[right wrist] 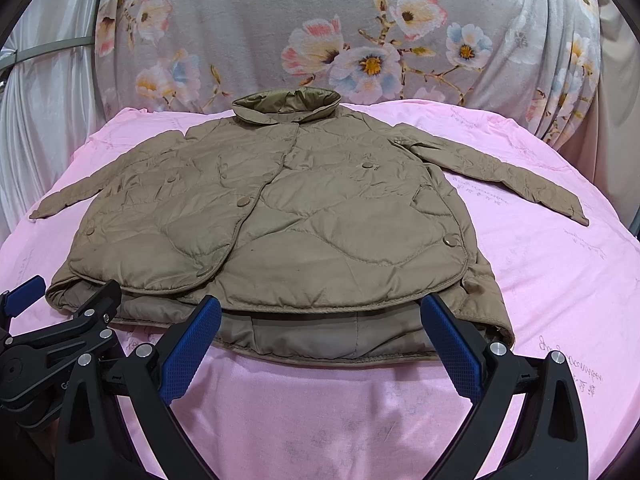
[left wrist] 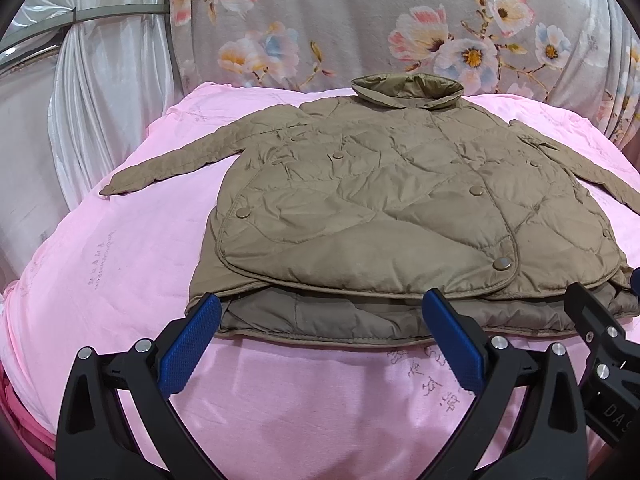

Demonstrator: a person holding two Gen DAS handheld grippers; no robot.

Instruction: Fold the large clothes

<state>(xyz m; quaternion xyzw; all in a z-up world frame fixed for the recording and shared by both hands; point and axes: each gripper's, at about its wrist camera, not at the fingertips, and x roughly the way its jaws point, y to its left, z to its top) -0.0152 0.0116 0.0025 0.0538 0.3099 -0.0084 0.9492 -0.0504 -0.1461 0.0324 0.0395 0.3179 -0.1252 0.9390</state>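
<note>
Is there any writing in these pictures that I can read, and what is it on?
"DAS": white letters, cut off at the picture's edge, on the black body of the right gripper.
"G": one letter, the rest hidden, on the left gripper.
Faint purple script printed across the pink sheet: partly Chinese characters, too blurred to read.
Jacket: no writing visible.

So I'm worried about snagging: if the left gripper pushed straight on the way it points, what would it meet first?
Most likely the near hem of the tan quilted jacket. The open left gripper points right at it; depth is unclear.
</note>
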